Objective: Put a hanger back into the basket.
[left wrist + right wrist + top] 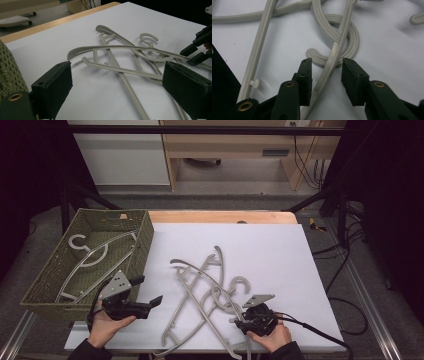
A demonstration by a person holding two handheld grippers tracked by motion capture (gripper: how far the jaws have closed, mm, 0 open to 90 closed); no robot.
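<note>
While the work in hand is moving grey plastic hangers from the surface into a basket, the items run left to right as follows.

Basket (141, 245): olive woven, far left, partly off the white sheet. Holds one hanger (95, 257) lying flat inside.

Left claw (150, 292): held in the left hand (107, 325) just near of the basket, above the sheet. Jaws wide apart, nothing between them; in the left gripper view they frame the pile from a distance.

White sheet (280, 250): covers the wooden surface (220, 216), whose far edge shows bare.

Hanger pile (202, 295): several grey hangers crossed over one another at centre, hooks toward the right. In the left gripper view the top one (120, 47) arches over the others.

Right claw (326, 68): held in the right hand (270, 335) at the near right edge of the pile. Jaws part-way apart, straddling one thin hanger arm (329, 67) where it crosses a hook (352, 40). The pads stand clear of the arm on both sides, so nothing is clamped.

Step, as judged: the pick-up of the next hanger, grip not yet made. The next move calls for bringing the jaws together on that one arm alone, then lifting gently, since the crossed hook may drag its neighbours.

Writing or brands: none readable on any item.
</note>
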